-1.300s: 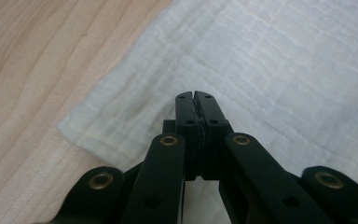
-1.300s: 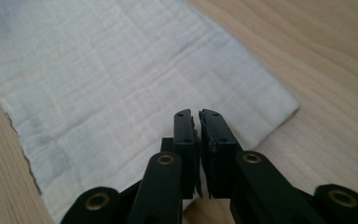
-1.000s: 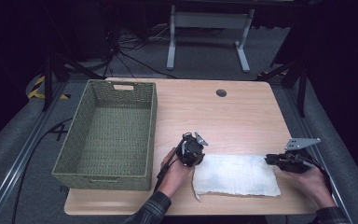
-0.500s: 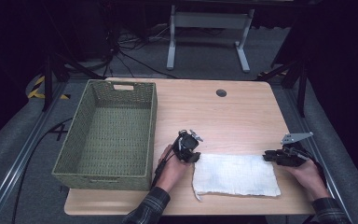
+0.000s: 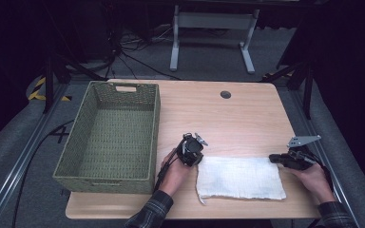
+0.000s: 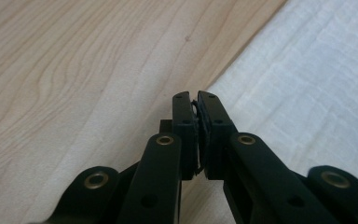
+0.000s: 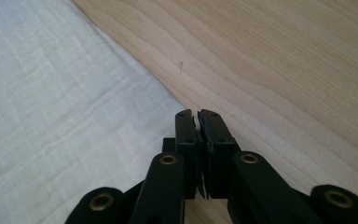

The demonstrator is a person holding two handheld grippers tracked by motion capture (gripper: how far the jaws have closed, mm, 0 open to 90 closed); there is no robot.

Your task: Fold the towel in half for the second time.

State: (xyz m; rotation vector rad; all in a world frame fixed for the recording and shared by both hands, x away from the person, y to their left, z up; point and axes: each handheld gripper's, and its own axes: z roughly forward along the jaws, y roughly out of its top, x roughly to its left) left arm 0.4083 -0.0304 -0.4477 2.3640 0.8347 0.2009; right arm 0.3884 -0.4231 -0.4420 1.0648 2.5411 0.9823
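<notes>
Wooden table (image 5: 247,118) in a dim room, basket and cloth laid out.
From the left: a woven basket (image 5: 111,135), then the left gripper (image 5: 193,153), jaws just closed on nothing, a white cloth (image 5: 240,178) lying flat, and the right gripper (image 5: 279,159), likewise clenched empty at its far corner.
</notes>
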